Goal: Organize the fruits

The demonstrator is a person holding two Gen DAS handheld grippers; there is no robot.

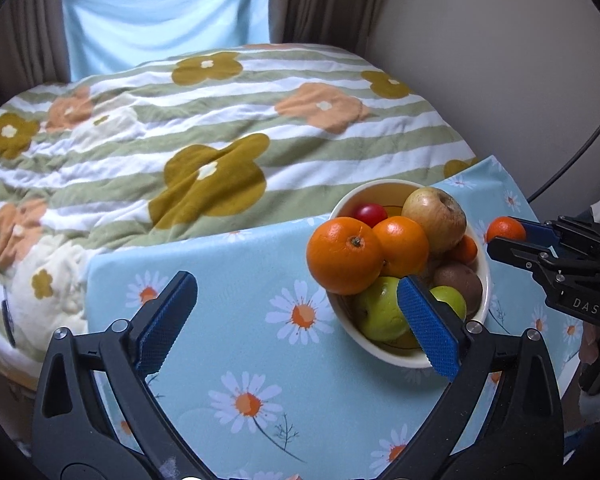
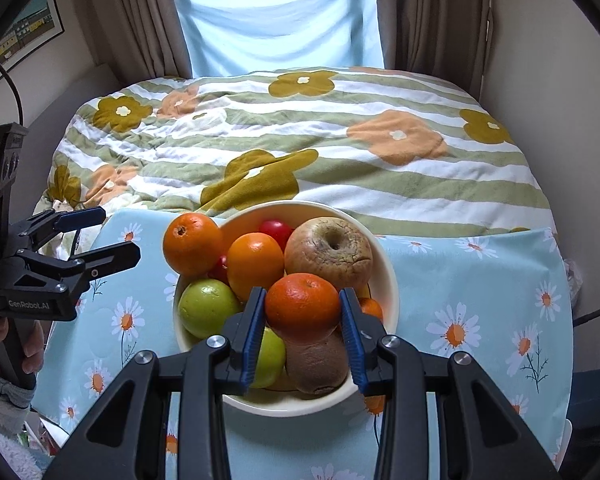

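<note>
Where the left wrist view looks down, the left claw (image 1: 296, 320) is seen spread wide with nothing between its blue pads (image 1: 166, 322). A cream bowl (image 1: 486, 280) heaped with fruit stands on the daisy-print bench (image 1: 228, 280), ahead and to the right of that claw; its right pad overlaps the bowl's near rim in the picture, but contact cannot be told. A large orange (image 1: 345, 255) sits on the bowl's left rim, beside a second orange (image 1: 404, 245) and a wrinkled apple (image 1: 435, 218). At the right edge the right claw (image 1: 512, 236) is seen holding a small mandarin (image 1: 505, 229).

From the right wrist view, the right claw (image 2: 303, 312) is closed narrowly on the mandarin (image 2: 302, 305), held just above the bowl (image 2: 392, 280), over a kiwi (image 2: 318, 364) and 2 green apples (image 2: 209, 307). At the left, the left claw (image 2: 118, 236) is seen open and empty, beside the bowl, gripped by a hand (image 2: 28, 354).
</note>
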